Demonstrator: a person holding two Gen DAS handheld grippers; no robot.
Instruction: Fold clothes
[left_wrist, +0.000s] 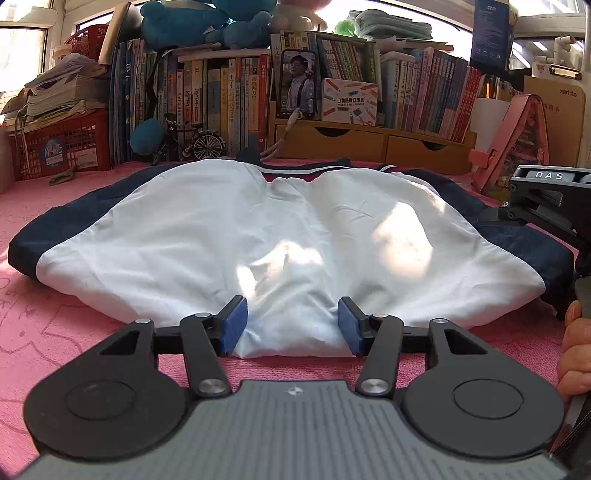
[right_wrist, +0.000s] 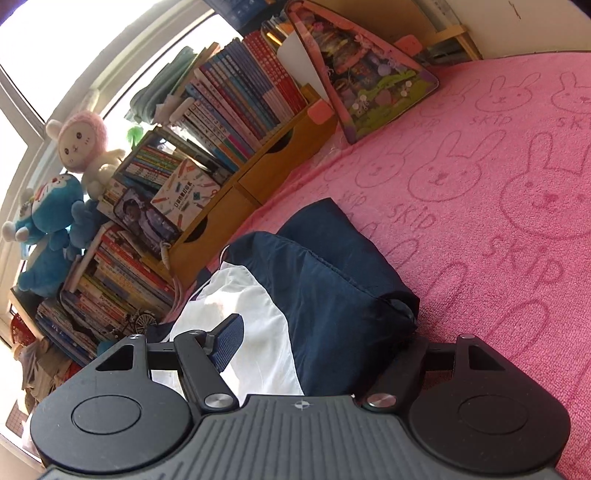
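Now the white and navy garment (left_wrist: 258, 229) is lying spread across the pink rabbit-print towel (left_wrist: 55, 332) that covers the surface, its white body toward the near edge and its navy sleeves trailing toward the left and right edges. The left gripper (left_wrist: 291, 325) is standing wide open, its blue pads either side of the white hem at the near edge, closed on nothing. The right gripper (right_wrist: 314, 347) is also spread; its left pad is resting over the white cloth, and its other finger is hidden behind the bunched navy sleeve (right_wrist: 332, 288), so I cannot tell whether any cloth is pinched.

Whether the garment is being laid out for folding or is already partway folded, the pictures do not settle. Judging by the stance, a hem grip is being lined up; to do it well, both layers should sit fully between the pads before closing, and the two grippers should lift together so the cloth is not skewing.

At the far edge, a wooden desk organiser (left_wrist: 369, 140) is holding rows of books on top, its drawers shut. A red plastic crate (left_wrist: 62, 147) at the far left corner is carrying stacked papers.
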